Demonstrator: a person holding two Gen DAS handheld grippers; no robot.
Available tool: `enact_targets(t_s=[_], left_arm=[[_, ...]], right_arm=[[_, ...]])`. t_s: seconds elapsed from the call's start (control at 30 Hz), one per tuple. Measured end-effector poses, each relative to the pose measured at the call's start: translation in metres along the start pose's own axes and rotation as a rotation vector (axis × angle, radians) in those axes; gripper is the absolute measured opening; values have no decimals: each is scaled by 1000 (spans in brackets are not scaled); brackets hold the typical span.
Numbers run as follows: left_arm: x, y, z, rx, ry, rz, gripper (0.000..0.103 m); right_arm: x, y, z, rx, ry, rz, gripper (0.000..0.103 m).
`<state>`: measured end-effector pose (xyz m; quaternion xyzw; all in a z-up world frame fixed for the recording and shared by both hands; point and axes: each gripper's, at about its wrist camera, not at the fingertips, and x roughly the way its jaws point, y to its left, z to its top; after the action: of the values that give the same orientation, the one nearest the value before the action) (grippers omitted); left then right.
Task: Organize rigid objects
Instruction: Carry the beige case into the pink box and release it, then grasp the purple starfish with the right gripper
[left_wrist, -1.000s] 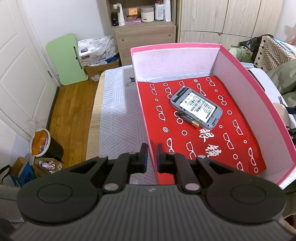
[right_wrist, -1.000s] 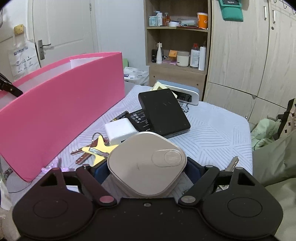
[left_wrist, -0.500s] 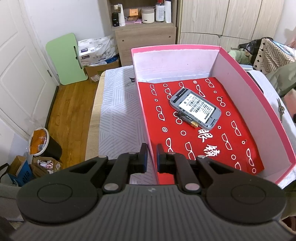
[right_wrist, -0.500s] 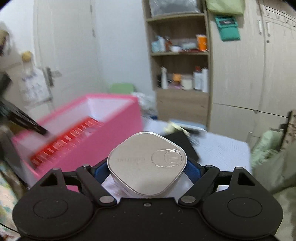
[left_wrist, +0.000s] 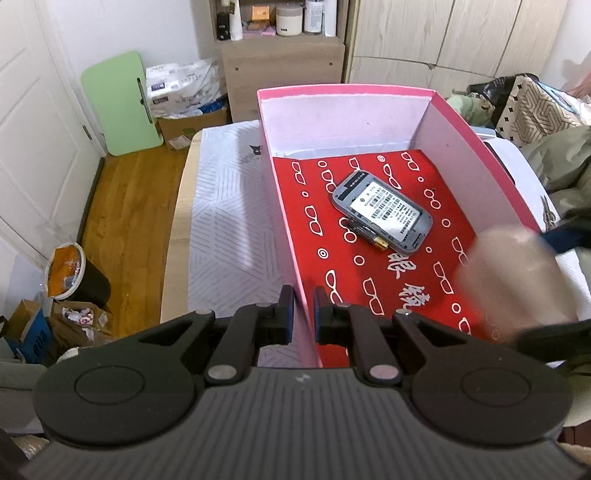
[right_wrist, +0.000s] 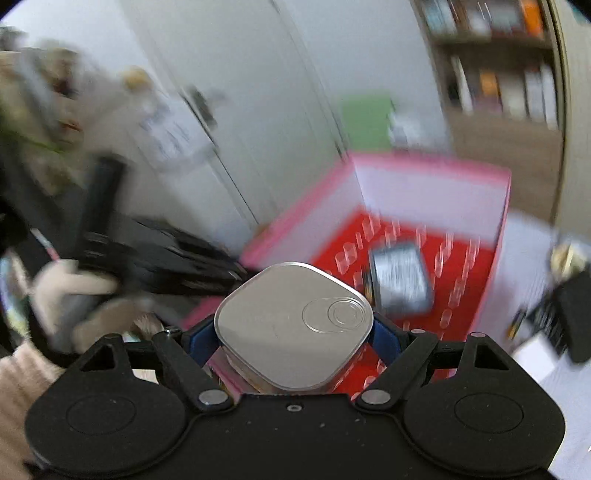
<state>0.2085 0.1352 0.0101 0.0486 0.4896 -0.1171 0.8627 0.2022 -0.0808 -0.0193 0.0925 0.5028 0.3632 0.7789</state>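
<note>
A: How do our tongs stand?

B: Our left gripper (left_wrist: 303, 312) is nearly closed, its two pads pinching the near left wall of the pink box (left_wrist: 343, 94). Our right gripper (right_wrist: 293, 332) stands wide, with the blue pads pressed on both sides of the beige rounded case (right_wrist: 293, 325).

A: And where is this case?

B: It hangs above the near right part of the box; in the left view it is a blurred shape (left_wrist: 513, 280) over the right wall. Inside, the grey device (left_wrist: 382, 212) lies flat on the red patterned floor (left_wrist: 373, 291), with a small dark piece (left_wrist: 364, 230) just beside it.

A: Is there free floor?

B: Yes, we see open red floor in front of the device and along the left wall. Outside, a black box (right_wrist: 570, 317) lies on the white cloth (left_wrist: 229, 229).
</note>
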Motion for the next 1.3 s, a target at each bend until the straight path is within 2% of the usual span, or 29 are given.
enact_targets(t_s=[0.03, 0.1, 0.23, 0.3, 0.47, 0.67, 0.7, 0.83, 0.97, 1.1, 1.2, 1.3], left_arm=[[0, 0, 2, 2, 9, -3, 10], [0, 0, 4, 10, 27, -11, 10], [1, 3, 9, 15, 54, -30, 10], [1, 7, 10, 10, 64, -54, 11], [2, 12, 12, 2, 73, -91, 12], [2, 16, 13, -12, 74, -112, 12], [2, 17, 12, -16, 72, -115, 12], [0, 17, 10, -23, 64, -118, 12], [-3, 16, 10, -28, 55, -111, 12], [-9, 15, 7, -31, 38, -109, 12], [-12, 14, 4, -33, 25, -106, 12], [-13, 13, 2, -29, 16, -100, 12]], right_arm=[[14, -4, 5, 40, 62, -12, 87], [34, 1, 12, 1, 118, -144, 87], [59, 5, 23, -68, 142, -281, 87], [65, 9, 24, -99, 147, -314, 87], [75, 17, 26, -174, 196, -252, 87], [105, 1, 39, -76, 316, -111, 88], [103, 0, 40, -90, 306, -101, 88], [62, 7, 35, -170, 142, -151, 88], [0, 6, 7, -148, -80, -91, 88], [-49, -5, -29, -67, -280, -143, 88], [-73, -24, -53, 24, -347, -218, 88], [-84, -46, -69, 94, -324, -303, 81]])
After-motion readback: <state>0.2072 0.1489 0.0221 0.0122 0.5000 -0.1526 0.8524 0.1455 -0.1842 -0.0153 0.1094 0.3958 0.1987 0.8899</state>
